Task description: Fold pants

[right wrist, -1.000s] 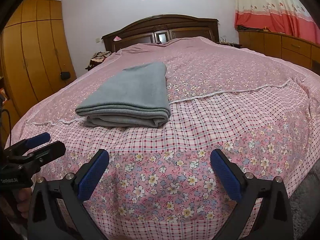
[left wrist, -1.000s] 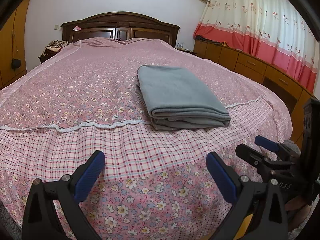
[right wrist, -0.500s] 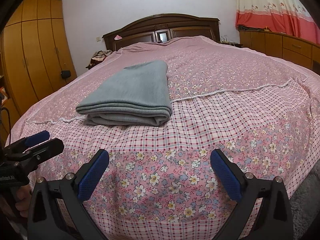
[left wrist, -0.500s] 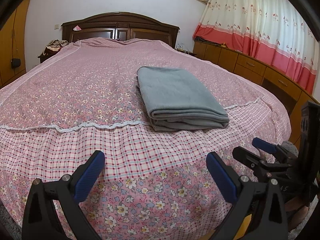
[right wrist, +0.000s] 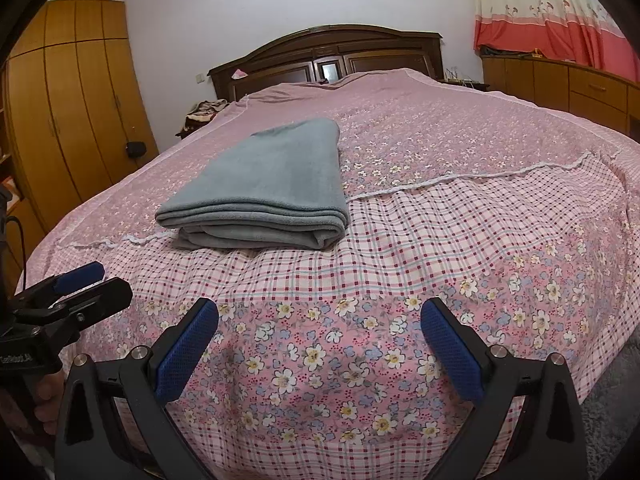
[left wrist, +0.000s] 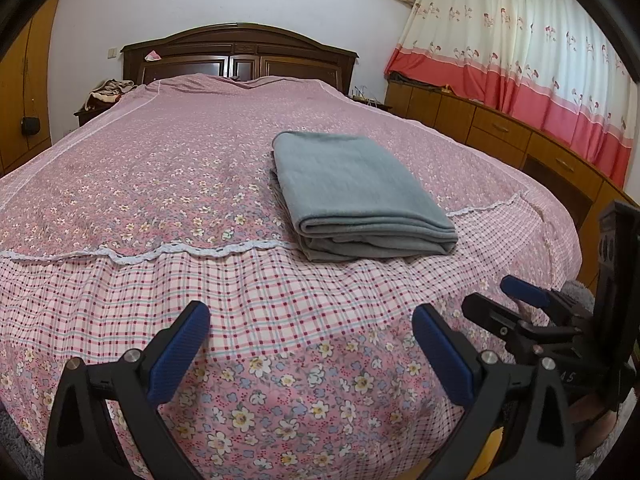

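Both claws have eased back, wide open and empty, from the grey pants (left wrist: 352, 184) folded in neat layers.

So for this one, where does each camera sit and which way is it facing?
Left wrist: on the left gripper at the bed's foot, facing the headboard; its open fingers show, with the right gripper beside it.
Right wrist: on the right gripper, same heading; its open fingers and the left gripper show.
Shared: folded grey pants, bedspread.
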